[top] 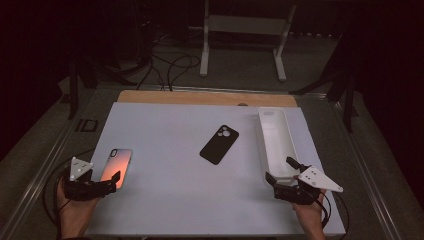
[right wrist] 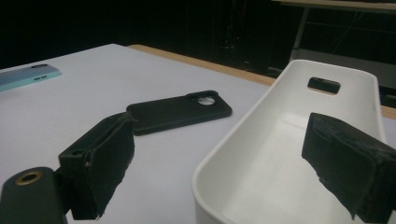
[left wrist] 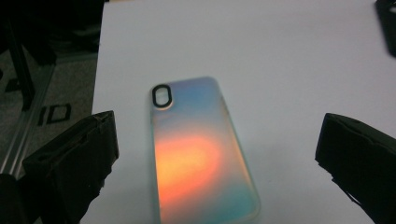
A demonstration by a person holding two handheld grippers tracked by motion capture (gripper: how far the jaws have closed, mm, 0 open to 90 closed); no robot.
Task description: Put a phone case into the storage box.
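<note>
An iridescent phone case (top: 116, 162) (left wrist: 196, 154), orange and blue with a black camera ring, lies flat near the white table's left edge. My left gripper (top: 114, 182) (left wrist: 218, 128) is open at its near end, one jaw on each side and nothing between them. A black phone case (top: 219, 144) (right wrist: 180, 111) lies face down mid-table. A long white bin (top: 276, 142) (right wrist: 219, 158) stands empty at the right. My right gripper (top: 280, 169) (right wrist: 220, 123) is open at the bin's near end, its jaws straddling the left wall.
The white board (top: 175, 200) covers a wooden table whose far edge (top: 200, 97) shows. Cables and a white stand leg (top: 204, 55) lie on the dark floor beyond. The iridescent case (right wrist: 28, 74) shows far left in the right gripper view.
</note>
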